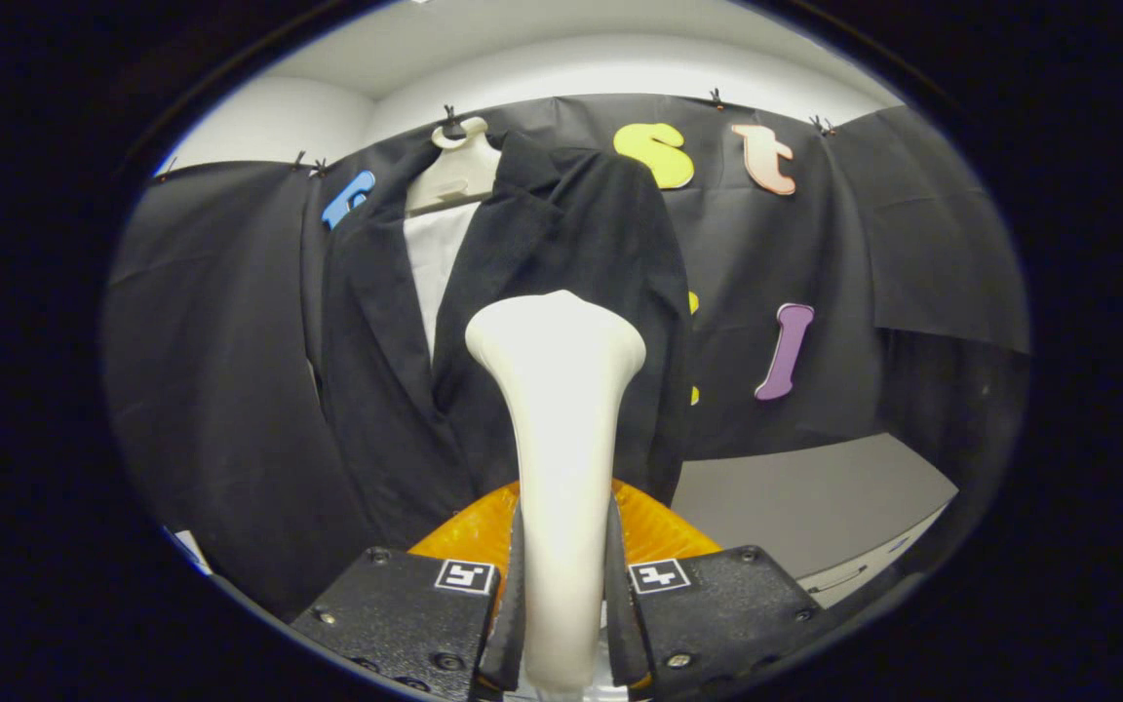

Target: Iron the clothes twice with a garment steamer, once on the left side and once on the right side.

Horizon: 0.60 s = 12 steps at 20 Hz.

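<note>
So the garment steamer [558, 419] is being held upright in the gripper [561, 595], with both fingers being pressed against its cream handle from either side, so it's being clamped pretty firmly. The handle is running up between the fingers and is widening into a flared head at the top, which is being pointed away from the camera, toward the clothes. An orange ribbed part [659, 531] of the steamer is being seen just behind the fingers, poking out on both sides of the handle.

Straight ahead of the fingers, a black jacket [376, 390] is being hung on a pale hanger [454, 171], with a white shirt [437, 258] being shown in the gap between the lapels. The steamer head is being held in front of the jacket's front panel, slightly to the right of the lapel opening; whether it's actually touching the fabric can't really be told from here.

Beyond the fingers and off to the right, a light grey worktop [805, 517] is being seen below the black booth cloth, well apart from the jacket. The hanger hook is being clipped at the top edge of the cloth.
</note>
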Motion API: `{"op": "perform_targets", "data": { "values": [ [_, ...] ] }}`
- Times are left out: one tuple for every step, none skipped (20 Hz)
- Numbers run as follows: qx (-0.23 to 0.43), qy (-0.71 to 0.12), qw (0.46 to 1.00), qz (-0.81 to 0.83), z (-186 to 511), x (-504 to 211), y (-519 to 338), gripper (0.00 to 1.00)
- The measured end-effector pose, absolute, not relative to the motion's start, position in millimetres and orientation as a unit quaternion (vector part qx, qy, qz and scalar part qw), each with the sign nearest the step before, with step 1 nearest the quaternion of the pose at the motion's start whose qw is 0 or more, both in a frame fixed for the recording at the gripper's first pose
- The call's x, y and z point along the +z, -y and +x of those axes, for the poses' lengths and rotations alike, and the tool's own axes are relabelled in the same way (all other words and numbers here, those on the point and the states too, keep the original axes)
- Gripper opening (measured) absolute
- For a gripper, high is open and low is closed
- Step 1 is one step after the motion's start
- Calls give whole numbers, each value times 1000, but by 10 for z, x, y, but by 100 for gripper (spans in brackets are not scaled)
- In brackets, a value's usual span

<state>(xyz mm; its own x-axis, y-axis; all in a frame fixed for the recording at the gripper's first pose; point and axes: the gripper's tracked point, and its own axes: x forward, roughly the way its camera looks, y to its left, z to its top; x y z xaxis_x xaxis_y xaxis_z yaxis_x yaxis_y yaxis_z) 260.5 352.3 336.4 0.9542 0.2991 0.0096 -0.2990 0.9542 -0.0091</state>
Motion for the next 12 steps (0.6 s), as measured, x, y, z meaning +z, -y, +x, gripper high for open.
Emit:
{"op": "perform_targets", "data": {
  "values": [
    [151,1,989,-3,2600,3275,-3519,37],
    [151,-5,989,-4,2592,3191,-3508,37],
    [151,-10,988,-5,2586,3101,-3492,37],
    [150,-14,989,-7,2584,3031,-3480,37],
    [150,-19,988,-11,2579,2944,-3460,37],
    [150,-24,988,-11,2567,2874,-3452,37],
    [150,-28,988,-13,2555,2809,-3433,37],
    [147,-31,989,-13,2547,2750,-3400,37],
    [145,-34,989,-15,2536,2678,-3373,37],
    [144,-37,989,-16,2527,2609,-3347,37],
    [143,-41,989,-18,2526,2540,-3336,37],
    [142,-46,989,-18,2513,2461,-3330,37]
  ]
}}
